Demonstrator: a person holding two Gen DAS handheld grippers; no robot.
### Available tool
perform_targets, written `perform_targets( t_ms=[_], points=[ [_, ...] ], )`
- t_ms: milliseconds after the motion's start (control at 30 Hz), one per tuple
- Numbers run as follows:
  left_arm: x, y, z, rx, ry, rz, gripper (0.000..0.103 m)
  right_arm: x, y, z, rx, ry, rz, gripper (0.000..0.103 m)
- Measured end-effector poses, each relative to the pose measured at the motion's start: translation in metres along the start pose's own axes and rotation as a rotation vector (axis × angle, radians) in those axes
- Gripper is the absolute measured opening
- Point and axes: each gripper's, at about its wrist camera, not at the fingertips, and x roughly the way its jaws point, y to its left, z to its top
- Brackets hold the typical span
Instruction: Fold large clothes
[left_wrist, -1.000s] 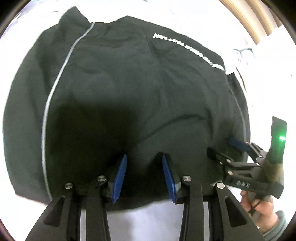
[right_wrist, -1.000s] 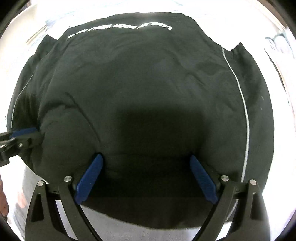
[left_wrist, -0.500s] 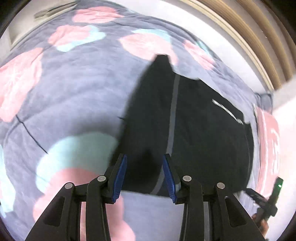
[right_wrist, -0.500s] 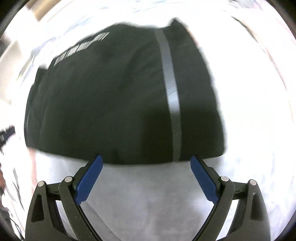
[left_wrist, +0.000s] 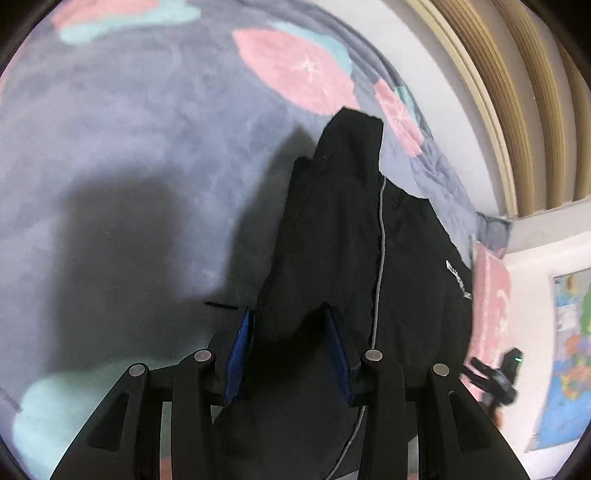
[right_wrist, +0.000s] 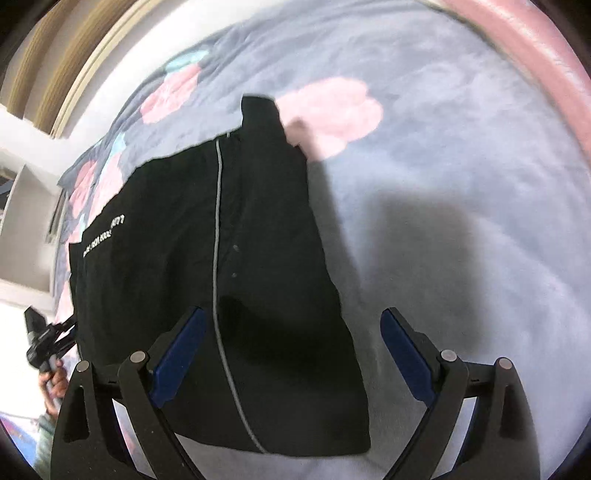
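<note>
Black garment (left_wrist: 354, 258) lies on the bed's grey-blue blanket (left_wrist: 147, 155) with pink and teal blotches, partly folded, thin grey piping stripe (right_wrist: 217, 236) running lengthwise, white lettering (right_wrist: 103, 236) near one edge. Left gripper (left_wrist: 288, 347) sits at the garment's near edge, blue fingers (left_wrist: 240, 350) part-open with a fairly narrow gap, black cloth bunched up between them; can't tell whether they actually pinch it or just straddle it. In the left wrist view the cloth rises into a peaked ridge going away from the gripper, and a narrow end of the garment sticks out at the far tip, by a pink blotch. Right gripper (right_wrist: 291, 350) spread wide, fingers (right_wrist: 177, 350) well apart; left-hand pad is over the black fabric beside the stripe, right-hand pad over bare blanket, nothing held. In the right wrist view the garment lies mostly flat, near hem straight, right edge just inside that gripper's span. Dark shadows fall on the blanket beside the garment in both views. Each camera catches the other gripper small at the frame edge, blurred, with a bit of the person's hand (right_wrist: 53, 384) under it. Pink bed edge (right_wrist: 524, 40) curves along the top right. Wooden slatted panel (left_wrist: 517, 92) and a coloured wall map (left_wrist: 569, 350) sit behind the bed.
</note>
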Motion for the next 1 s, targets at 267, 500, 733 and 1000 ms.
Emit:
perform_targets(
  t_ms=[267, 500, 733, 1000],
  points=[
    [0.048, 0.019, 0.008, -0.095, 0.075, -0.103, 0.069, 0.083, -0.013, 0.017, 0.114, 0.171, 0.227, 0.1],
    [0.043, 0.004, 0.002, -0.055, 0.046, -0.187, 0.04, 0.062, 0.006, 0.011, -0.007, 0.122, 0.273, 0.07],
    [0.071, 0.009, 0.01, -0.143, 0.092, -0.196, 0.058, 0.09, -0.005, 0.019, 0.102, 0.184, 0.302, 0.094],
    [0.017, -0.043, -0.02, 0.015, -0.067, -0.14, 0.026, 0.034, 0.029, 0.001, -0.045, 0.056, 0.205, 0.047]
  ],
)
